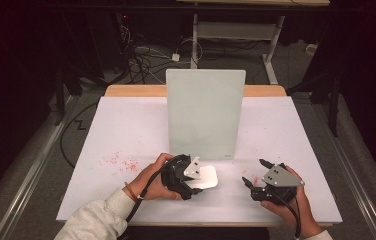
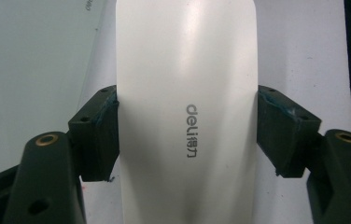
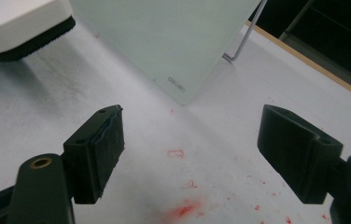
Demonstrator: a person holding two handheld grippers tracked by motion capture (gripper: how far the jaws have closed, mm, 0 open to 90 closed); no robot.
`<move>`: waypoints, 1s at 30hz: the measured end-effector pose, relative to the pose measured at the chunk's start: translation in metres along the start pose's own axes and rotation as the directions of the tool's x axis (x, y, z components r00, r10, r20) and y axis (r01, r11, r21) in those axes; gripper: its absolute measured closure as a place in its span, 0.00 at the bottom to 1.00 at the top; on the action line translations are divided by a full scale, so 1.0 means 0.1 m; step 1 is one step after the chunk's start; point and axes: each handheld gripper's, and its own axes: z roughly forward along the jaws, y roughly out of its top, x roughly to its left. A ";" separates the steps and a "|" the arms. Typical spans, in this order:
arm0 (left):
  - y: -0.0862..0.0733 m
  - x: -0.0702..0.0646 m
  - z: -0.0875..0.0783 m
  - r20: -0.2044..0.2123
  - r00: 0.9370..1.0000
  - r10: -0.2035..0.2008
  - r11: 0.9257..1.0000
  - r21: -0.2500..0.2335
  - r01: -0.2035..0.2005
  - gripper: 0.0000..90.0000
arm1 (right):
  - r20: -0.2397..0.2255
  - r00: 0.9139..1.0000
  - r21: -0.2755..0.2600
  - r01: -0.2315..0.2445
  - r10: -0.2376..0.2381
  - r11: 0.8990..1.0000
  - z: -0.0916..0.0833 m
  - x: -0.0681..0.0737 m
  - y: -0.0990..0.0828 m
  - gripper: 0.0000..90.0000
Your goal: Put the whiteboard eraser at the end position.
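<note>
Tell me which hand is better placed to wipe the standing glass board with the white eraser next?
Left, probably. The left gripper already clamps the white eraser between its jaws, close to the foot of the glass board. The right gripper is open, holds nothing, and sits off to the side on the table.

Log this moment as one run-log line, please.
left gripper: shut on white eraser | right gripper: open, nothing between jaws | glass board: upright on table | red marks on table
</note>
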 end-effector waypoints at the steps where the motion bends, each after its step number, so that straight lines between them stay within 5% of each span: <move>1: 0.01 0.00 0.02 0.009 1.000 0.007 1.000 0.010 -0.007 0.32 | 0.000 1.000 0.001 0.000 0.000 1.000 0.00 0.00 0.00 0.26; 9: 0.14 -0.03 0.20 0.038 0.996 0.077 0.994 0.076 -0.080 0.32 | -0.006 1.000 0.007 0.004 -0.004 1.000 0.01 0.01 -0.01 0.26; 15: 0.17 -0.02 0.28 0.030 0.998 0.061 0.993 0.100 -0.064 0.32 | -0.011 1.000 0.011 0.002 -0.002 1.000 0.02 0.01 -0.01 0.26; 21: 0.16 -0.02 0.25 0.013 1.000 0.017 0.999 0.050 -0.018 0.29 | -0.018 1.000 0.009 0.008 -0.008 1.000 0.01 0.02 -0.01 0.26; 30: 0.14 -0.05 0.10 -0.026 1.000 0.008 0.999 -0.033 -0.009 0.24 | -0.019 1.000 0.007 0.010 -0.010 1.000 0.01 0.02 0.00 0.26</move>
